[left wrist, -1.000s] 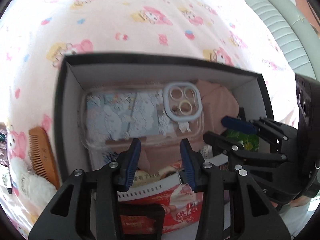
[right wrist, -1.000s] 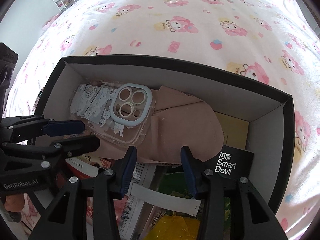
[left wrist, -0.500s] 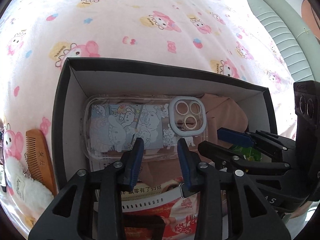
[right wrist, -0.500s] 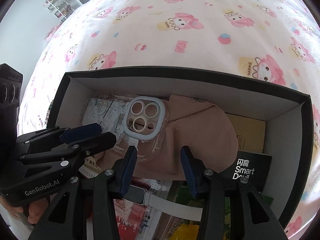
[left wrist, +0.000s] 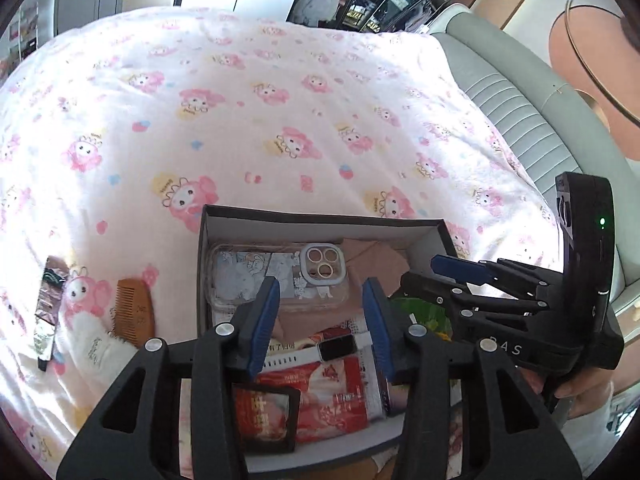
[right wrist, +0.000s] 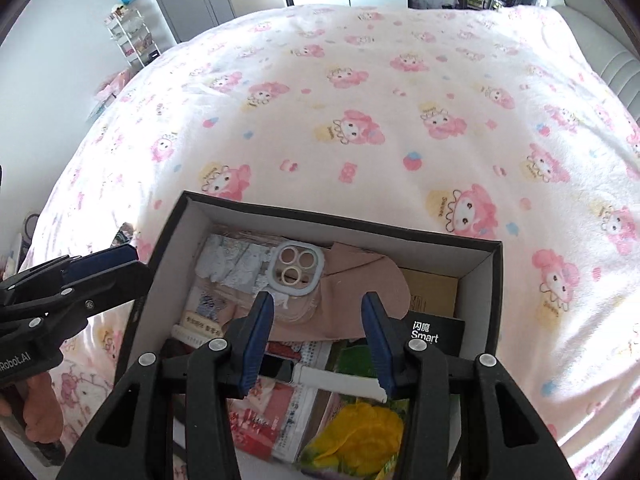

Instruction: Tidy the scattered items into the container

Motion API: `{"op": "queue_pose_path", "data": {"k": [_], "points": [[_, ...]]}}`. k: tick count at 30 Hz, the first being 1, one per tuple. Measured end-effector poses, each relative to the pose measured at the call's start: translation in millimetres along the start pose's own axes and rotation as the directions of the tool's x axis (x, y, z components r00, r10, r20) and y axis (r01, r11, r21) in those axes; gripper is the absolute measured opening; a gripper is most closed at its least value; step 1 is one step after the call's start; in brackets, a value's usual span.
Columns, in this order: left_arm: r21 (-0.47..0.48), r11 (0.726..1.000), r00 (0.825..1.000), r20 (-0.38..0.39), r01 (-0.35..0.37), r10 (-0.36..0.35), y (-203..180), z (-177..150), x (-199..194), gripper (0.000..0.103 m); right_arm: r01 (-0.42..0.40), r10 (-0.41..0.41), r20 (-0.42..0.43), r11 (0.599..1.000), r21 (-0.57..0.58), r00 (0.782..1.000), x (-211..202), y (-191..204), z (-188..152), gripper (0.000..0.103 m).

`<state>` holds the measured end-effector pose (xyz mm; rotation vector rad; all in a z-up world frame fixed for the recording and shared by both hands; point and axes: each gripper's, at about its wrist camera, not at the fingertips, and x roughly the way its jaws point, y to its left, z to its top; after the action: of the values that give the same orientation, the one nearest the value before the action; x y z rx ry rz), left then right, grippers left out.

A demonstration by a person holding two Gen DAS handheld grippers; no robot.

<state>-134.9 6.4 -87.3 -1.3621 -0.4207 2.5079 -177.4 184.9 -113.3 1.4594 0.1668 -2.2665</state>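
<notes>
A black open box [left wrist: 320,216] [right wrist: 340,220] lies on the bed with a clear phone case [left wrist: 276,280] [right wrist: 292,276], a tan cloth [right wrist: 360,280], a white smartwatch [left wrist: 320,350], red packets [left wrist: 320,396] and a yellow-green packet [right wrist: 360,436] inside. My left gripper [left wrist: 322,328] is open and empty above the box. My right gripper [right wrist: 318,340] is open and empty above the box; it also shows in the left wrist view [left wrist: 472,280]. A wooden comb [left wrist: 134,316], a white fluffy item [left wrist: 92,354] and a dark sachet [left wrist: 50,304] lie on the bed left of the box.
The bed has a pink cartoon-print cover [right wrist: 360,100]. A grey padded headboard [left wrist: 512,92] runs along the right. A white shelf rack [right wrist: 132,36] stands far left beyond the bed. A person [left wrist: 592,60] stands at the right.
Both grippers have risen and pulled back from the box, so the box looks smaller and more bed shows. The phone case stays in the box.
</notes>
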Motion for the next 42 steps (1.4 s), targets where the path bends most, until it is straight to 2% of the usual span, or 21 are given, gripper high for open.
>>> {"op": "queue_pose_path", "data": {"k": [7,11,15,23,28,31,33,36,42], "points": [[-0.011,1.000,0.996,0.088,0.014,-0.013,-14,-37,-69,0.048,-0.008,0.013,0.091,0.999,-0.048,0.996,-58,42,-36,0.043],[-0.045,0.999,0.994,0.104,0.027,-0.022,-9,-57,-91,0.049,-0.018,0.027,0.121,0.997,-0.071,0.992,-75,66,-60,0.043],[-0.106,0.994,0.993,0.115,0.009,0.003,6,-81,-108,0.049,0.007,0.005,0.141,0.996,-0.085,0.990,-82,84,-72,0.043],[-0.195,0.981,0.991,0.127,-0.016,0.042,48,-106,-132,0.050,-0.083,0.107,0.146,0.984,-0.160,0.983,-82,139,-74,0.043],[-0.228,0.972,0.987,0.133,-0.059,0.091,81,-117,-148,0.050,-0.138,0.168,0.130,0.967,-0.214,0.977,-71,187,-66,0.043],[-0.256,0.957,0.972,0.150,-0.138,0.180,107,-121,-154,0.050,-0.141,0.175,0.117,0.957,-0.253,0.977,-59,211,-61,0.043],[-0.298,0.944,0.972,0.142,-0.140,0.189,131,-123,-154,0.050,-0.145,0.172,0.096,0.959,-0.244,0.980,-45,220,-54,0.043],[-0.362,0.923,0.970,0.143,-0.131,0.194,168,-127,-155,0.050,-0.197,0.208,0.031,0.956,-0.216,0.978,-19,228,-41,0.043],[-0.455,0.884,0.979,0.110,-0.107,0.174,239,-130,-142,0.050,-0.237,0.229,-0.062,0.953,-0.190,0.971,30,246,-17,0.043]]}}
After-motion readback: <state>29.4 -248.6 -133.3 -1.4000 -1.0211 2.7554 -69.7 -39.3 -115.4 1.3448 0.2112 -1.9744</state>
